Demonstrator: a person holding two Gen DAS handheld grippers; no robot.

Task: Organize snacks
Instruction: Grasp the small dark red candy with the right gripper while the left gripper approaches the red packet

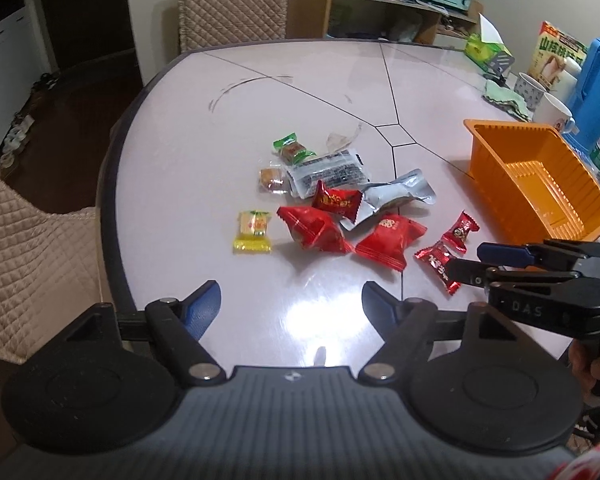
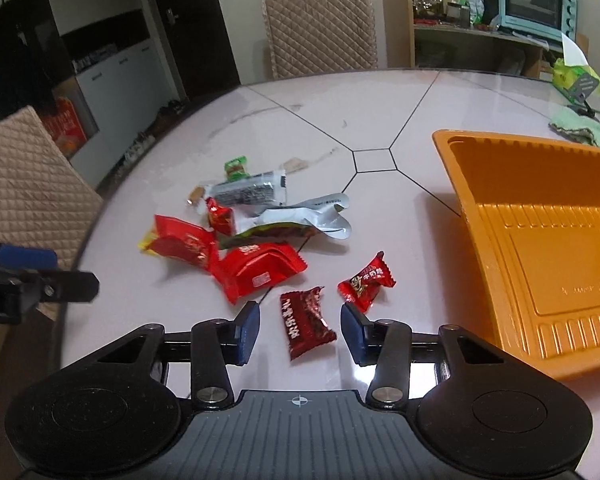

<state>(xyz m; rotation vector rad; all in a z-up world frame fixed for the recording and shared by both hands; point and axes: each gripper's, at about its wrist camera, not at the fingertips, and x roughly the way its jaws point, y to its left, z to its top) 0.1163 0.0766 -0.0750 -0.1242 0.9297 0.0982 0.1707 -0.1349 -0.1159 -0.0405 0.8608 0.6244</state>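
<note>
Loose snacks lie in a heap mid-table: a yellow candy [image 1: 252,230], two big red packets [image 1: 316,230] [image 1: 390,240], a silver pouch [image 1: 396,196] and a small red candy [image 2: 366,284]. A dark red candy [image 2: 306,326] lies flat between the fingers of my right gripper [image 2: 300,320]; the pads stand either side of it with gaps, not touching. My left gripper [image 1: 291,300] hangs open over bare table in front of the heap, nothing between its fingers. The empty orange tray [image 2: 460,184] sits to the right of the snacks.
A blue thermos [image 1: 596,88], mugs [image 1: 552,110], a green cloth [image 1: 504,98] and a tissue box [image 1: 484,50] crowd the far right behind the tray. Quilted chairs [image 2: 320,32] [image 1: 28,248] stand at the far and left table edges.
</note>
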